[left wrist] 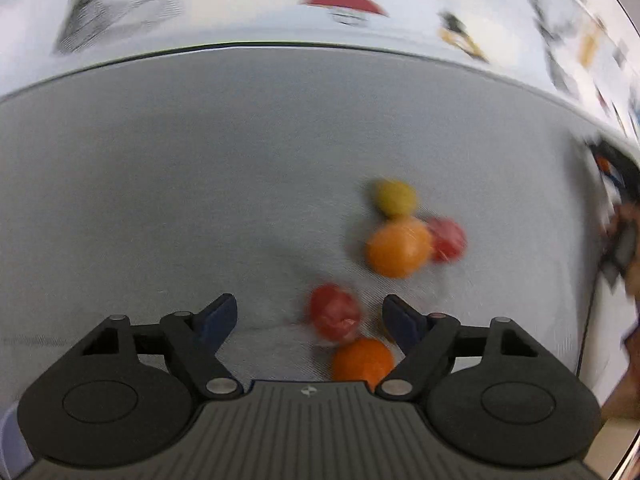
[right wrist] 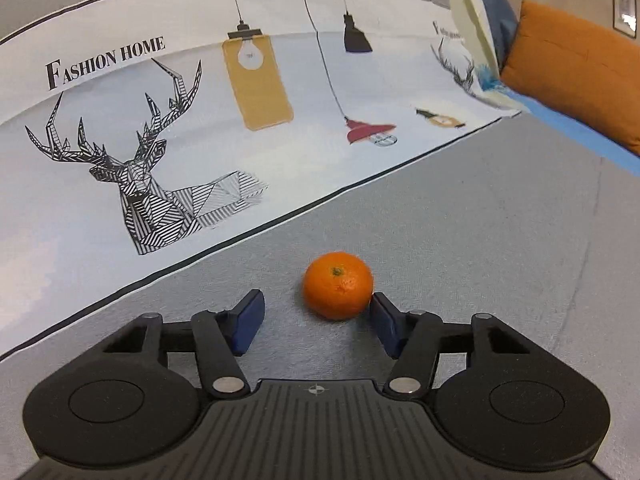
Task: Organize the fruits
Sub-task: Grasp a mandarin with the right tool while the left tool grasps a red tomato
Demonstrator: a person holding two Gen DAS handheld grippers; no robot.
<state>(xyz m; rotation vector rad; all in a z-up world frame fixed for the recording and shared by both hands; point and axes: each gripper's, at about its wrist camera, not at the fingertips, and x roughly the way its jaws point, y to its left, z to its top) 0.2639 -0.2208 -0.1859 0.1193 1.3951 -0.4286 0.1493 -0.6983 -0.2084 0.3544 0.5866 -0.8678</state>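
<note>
The left wrist view is motion-blurred. Several fruits lie on the grey cloth (left wrist: 200,180): a yellow fruit (left wrist: 396,198), a large orange (left wrist: 398,246), a red fruit (left wrist: 446,239) behind it, another red fruit (left wrist: 334,312) and a small orange (left wrist: 362,360). My left gripper (left wrist: 310,316) is open and empty, with the near red fruit and small orange between its fingers, toward the right one. In the right wrist view a mandarin (right wrist: 338,285) sits on the grey cloth. My right gripper (right wrist: 316,316) is open, its right fingertip (right wrist: 380,312) beside the mandarin.
A white printed cloth with a deer drawing (right wrist: 136,176) and lamp pictures covers the far side. An orange cushion (right wrist: 576,88) lies at the far right. The other hand and gripper show blurred at the right edge of the left wrist view (left wrist: 620,232).
</note>
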